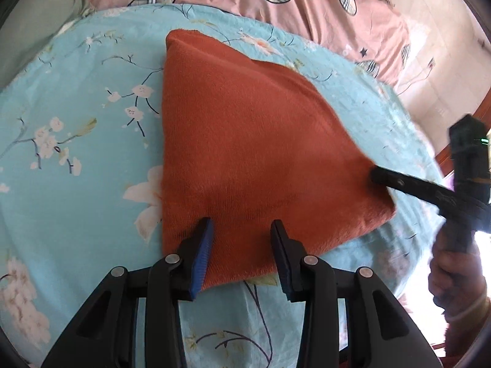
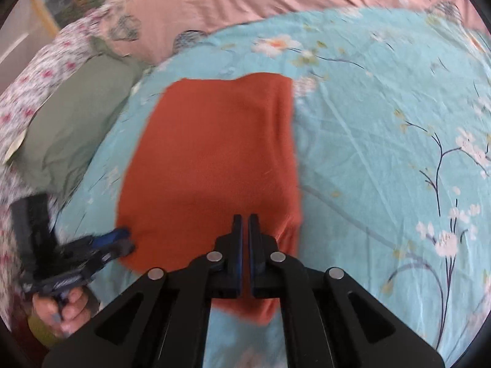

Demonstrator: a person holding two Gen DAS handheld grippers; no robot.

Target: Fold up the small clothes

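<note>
A rust-orange knit garment (image 1: 245, 141) lies folded flat on the light-blue floral sheet (image 1: 76, 153). My left gripper (image 1: 242, 227) is open over its near edge, the cloth showing between the two fingers. My right gripper (image 2: 245, 219) is shut, its tips over the garment (image 2: 214, 159) near its right corner; no cloth shows between its fingers. In the left wrist view the right gripper (image 1: 376, 174) touches the garment's right corner. In the right wrist view the left gripper (image 2: 122, 239) sits at the garment's left edge, blurred.
A pink quilt with plaid heart prints (image 1: 276, 0) lies beyond the blue sheet. A green pillow (image 2: 73, 122) and a floral cloth (image 2: 27, 92) lie at the left in the right wrist view. The person's hands (image 1: 454, 276) hold the gripper handles.
</note>
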